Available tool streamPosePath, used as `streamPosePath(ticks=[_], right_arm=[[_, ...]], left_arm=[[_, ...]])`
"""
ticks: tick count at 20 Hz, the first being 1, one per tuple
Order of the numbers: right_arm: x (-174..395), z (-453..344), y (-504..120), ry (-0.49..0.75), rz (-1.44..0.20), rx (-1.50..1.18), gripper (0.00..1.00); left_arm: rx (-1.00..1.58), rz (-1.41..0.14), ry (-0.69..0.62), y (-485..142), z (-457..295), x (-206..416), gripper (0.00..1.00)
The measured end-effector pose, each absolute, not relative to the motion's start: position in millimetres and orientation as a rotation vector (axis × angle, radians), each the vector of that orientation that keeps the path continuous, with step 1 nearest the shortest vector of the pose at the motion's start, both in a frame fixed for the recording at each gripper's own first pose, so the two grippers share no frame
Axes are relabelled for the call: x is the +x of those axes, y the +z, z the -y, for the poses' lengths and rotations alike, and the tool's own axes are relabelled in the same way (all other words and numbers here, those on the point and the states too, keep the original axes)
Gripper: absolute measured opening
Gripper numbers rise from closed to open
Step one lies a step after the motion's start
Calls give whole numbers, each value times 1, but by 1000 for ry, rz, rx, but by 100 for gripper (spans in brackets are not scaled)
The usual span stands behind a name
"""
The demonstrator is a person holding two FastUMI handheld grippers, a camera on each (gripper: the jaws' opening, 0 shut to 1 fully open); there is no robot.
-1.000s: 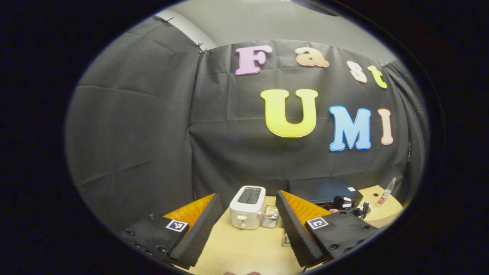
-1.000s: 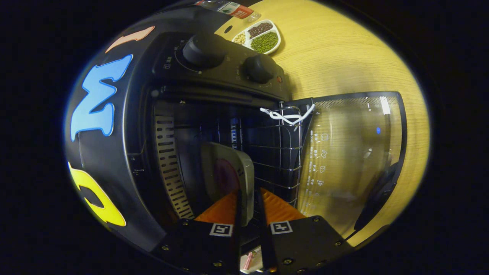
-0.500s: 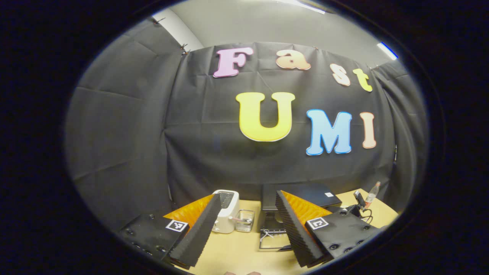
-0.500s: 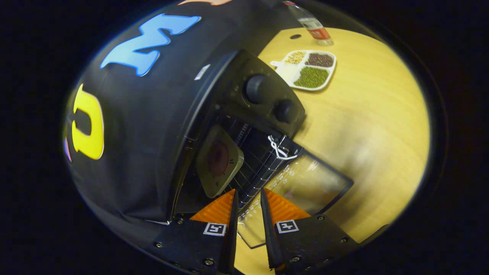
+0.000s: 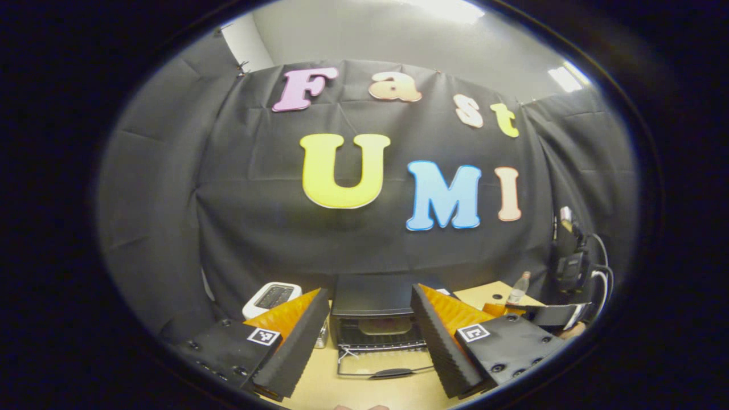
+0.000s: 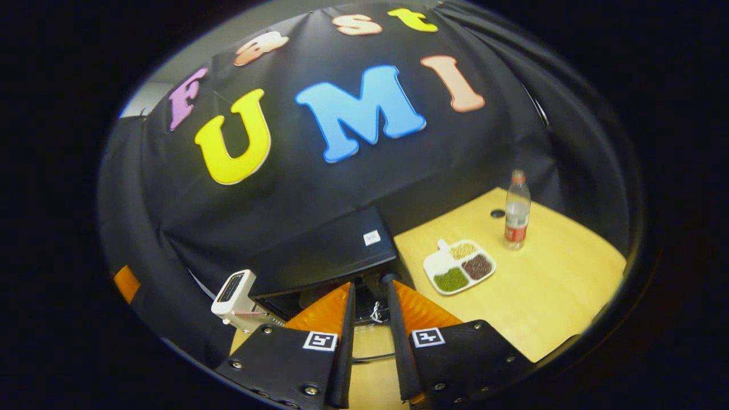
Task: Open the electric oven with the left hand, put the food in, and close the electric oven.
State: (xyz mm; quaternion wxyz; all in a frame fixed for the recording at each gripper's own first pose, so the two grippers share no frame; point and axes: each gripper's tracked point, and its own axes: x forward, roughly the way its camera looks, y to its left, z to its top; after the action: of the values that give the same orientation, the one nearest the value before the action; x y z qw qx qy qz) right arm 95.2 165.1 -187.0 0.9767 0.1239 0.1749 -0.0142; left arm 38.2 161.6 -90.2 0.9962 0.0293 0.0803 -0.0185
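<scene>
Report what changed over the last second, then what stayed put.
The right gripper let go of the plate of food inside the oven and pulled back, away from it, jaws nearly closed and empty. The left gripper swung to face the oven. Unchanged: the left gripper is wide open, the oven door is down, and the toaster is in place.
</scene>
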Motion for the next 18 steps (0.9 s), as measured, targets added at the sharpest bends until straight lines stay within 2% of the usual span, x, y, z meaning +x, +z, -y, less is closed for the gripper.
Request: streamPosePath(ticks=[8, 9, 12, 13, 14, 15, 16, 17, 18], right_arm=[[43, -115, -53, -45, -54, 30, 33], [40, -118, -43, -17, -39, 9, 29], [35, -117, -35, 36, -14, -28, 90], [37, -118, -37, 56, -20, -20, 91], [39, -113, -40, 62, -35, -13, 91], [41, -108, -43, 66, -46, -8, 92], [46, -103, -49, 63, -54, -6, 92], [48, -96, -53, 63, -57, 0, 92], [49, -92, -54, 70, -52, 5, 92]], left_arm=[[61, -116, -127, -79, -109, 44, 100], [60, -114, -128, -78, -105, 44, 100], [56, -145, -134, -89, -87, 44, 100], [48, -187, -136, -101, -83, 43, 100], [27, -240, -146, -117, -75, 44, 93], [-2, -304, -179, -136, -65, 44, 100], [-20, -362, -192, -155, -59, 42, 92], [-22, -411, -171, -171, -62, 43, 100], [-22, -458, -149, -188, -69, 44, 97]])
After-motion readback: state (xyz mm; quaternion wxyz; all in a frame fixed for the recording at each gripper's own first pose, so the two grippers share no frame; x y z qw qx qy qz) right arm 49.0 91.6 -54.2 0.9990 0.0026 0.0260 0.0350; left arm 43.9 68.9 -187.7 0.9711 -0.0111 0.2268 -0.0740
